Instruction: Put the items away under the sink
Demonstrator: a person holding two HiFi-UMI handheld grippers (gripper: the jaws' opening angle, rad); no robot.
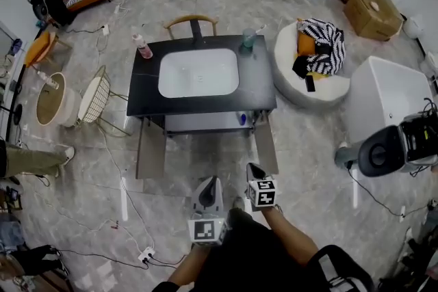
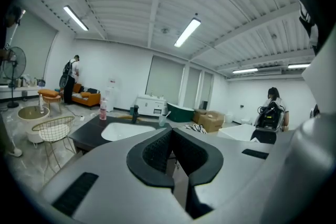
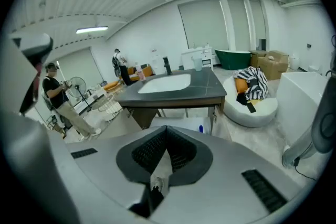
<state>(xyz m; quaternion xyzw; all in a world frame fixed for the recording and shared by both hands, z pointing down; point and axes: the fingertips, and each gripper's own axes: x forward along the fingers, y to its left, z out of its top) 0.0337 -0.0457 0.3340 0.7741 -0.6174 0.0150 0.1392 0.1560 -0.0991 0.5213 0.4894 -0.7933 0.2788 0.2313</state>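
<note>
Left gripper [image 2: 172, 131] and right gripper [image 3: 165, 131] are both clenched on nothing, well back from the sink [image 1: 198, 73]. A pink bottle [image 1: 142, 46] stands at the counter's [image 1: 256, 82] far left corner. It looks like light, slick plastic, so pinch it mid-body.

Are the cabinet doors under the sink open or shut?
Open: both doors stand swung outward below the sink, exposing the shelf.

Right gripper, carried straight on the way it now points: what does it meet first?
Most likely the front edge of the black vanity, or the open cabinet just beneath it. Nothing nearer shows in line with the right gripper. Depth is hard to judge.
</note>
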